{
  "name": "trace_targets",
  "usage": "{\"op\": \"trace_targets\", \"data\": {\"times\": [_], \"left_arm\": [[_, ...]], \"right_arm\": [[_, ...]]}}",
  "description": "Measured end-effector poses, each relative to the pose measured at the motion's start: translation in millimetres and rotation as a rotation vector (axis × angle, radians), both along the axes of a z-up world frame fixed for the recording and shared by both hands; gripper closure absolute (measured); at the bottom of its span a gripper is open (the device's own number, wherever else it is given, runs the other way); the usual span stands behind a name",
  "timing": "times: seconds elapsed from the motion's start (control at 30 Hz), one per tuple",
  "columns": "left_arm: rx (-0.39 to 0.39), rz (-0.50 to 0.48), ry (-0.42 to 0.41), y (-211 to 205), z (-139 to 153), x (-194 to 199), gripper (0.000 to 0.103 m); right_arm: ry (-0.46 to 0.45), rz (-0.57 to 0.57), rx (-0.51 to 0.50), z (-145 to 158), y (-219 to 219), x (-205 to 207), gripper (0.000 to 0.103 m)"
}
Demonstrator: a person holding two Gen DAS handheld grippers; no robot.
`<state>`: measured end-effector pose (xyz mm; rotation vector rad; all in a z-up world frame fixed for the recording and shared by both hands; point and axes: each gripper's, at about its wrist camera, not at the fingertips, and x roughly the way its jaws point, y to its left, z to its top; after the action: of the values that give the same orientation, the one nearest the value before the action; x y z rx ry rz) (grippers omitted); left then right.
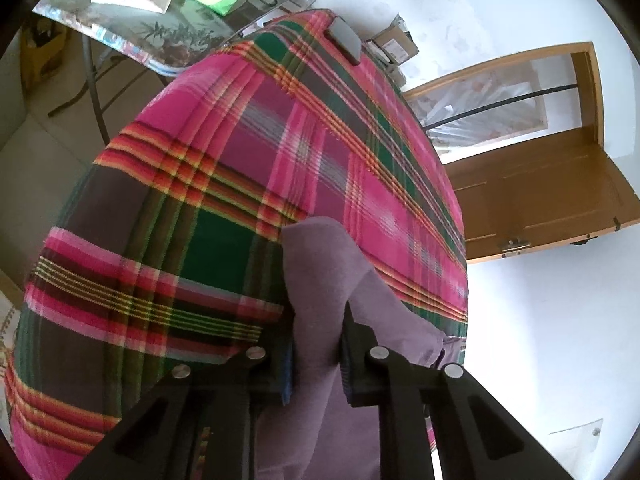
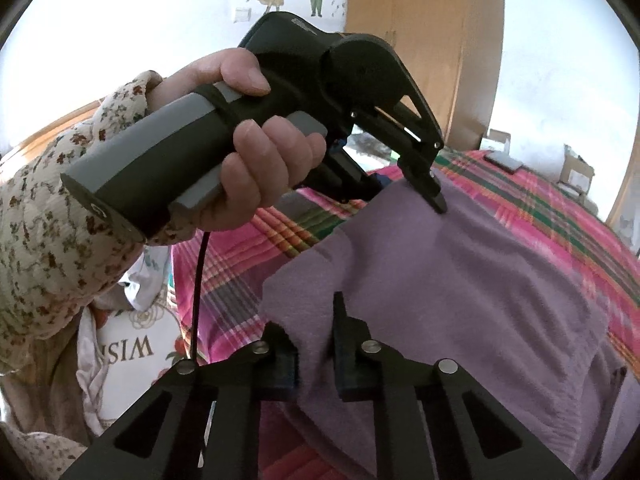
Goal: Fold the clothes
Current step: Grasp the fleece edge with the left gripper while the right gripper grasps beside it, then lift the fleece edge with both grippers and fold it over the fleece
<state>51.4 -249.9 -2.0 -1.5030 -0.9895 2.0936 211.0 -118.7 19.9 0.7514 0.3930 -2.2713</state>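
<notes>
The purple garment (image 2: 460, 280) lies spread on the pink plaid bedcover (image 1: 248, 152). The right gripper (image 2: 316, 356) pinches its near edge, cloth filling the narrow gap between its 2 fingers. The left gripper (image 1: 316, 356), gripped by a hand (image 2: 256, 160) in a floral sleeve (image 2: 52, 216), clamps another edge, a fold rising between its near-closed jaws

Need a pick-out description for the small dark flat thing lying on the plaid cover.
Start at the big pink-and-green plaid bedspread. Follow it to its far end, away from the purple garment in the grippers. There lies a small dark grey flat rectangle, the only plain, unpatterned thing on the plaid.
</notes>
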Motion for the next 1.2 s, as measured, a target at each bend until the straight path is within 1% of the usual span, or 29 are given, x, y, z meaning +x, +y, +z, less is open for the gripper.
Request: {"op": "trace_targets", "data": {"times": [0.17, 0.33, 0.43, 0.57, 0.8, 0.97, 1.2], "left_arm": [[0.011, 0.005, 0.013, 4.0, 15.1, 1.7, 0.085], [-0.028, -0.013, 0.053, 15.6, 41.3, 4.9, 0.085], [-0.036, -0.023, 0.08, 24.0, 58.3, 6.6, 0.085], [-0.037, -0.021, 0.088, 35.3, 73.9, 6.9, 0.085], [-0.071, -0.05, 0.159, 60.2, 103.0, 10.9, 0.085], [-0.075, -0.065, 0.181, 82.7, 118.4, 7.4, 0.085], [-0.106, -0.098, 0.217, 120.7, 140.3, 7.4, 0.085]], "right_arm": [[0.039, -0.014, -0.036, 13.3, 6.9, 9.5, 0.091], [0.084, -0.031, -0.077, 32.4, 15.7, 20.2, 0.091], [0.106, -0.039, -0.104, 42.9, 21.9, 23.6, 0.091], [0.133, -0.058, -0.142, 57.1, 33.9, 30.8, 0.091], [0.156, -0.094, -0.221, 77.6, 59.5, 40.6, 0.091], [0.177, -0.128, -0.261, 89.4, 75.6, 45.5, 0.091], [0.205, -0.193, -0.315, 103.3, 105.5, 54.7, 0.091]]}}
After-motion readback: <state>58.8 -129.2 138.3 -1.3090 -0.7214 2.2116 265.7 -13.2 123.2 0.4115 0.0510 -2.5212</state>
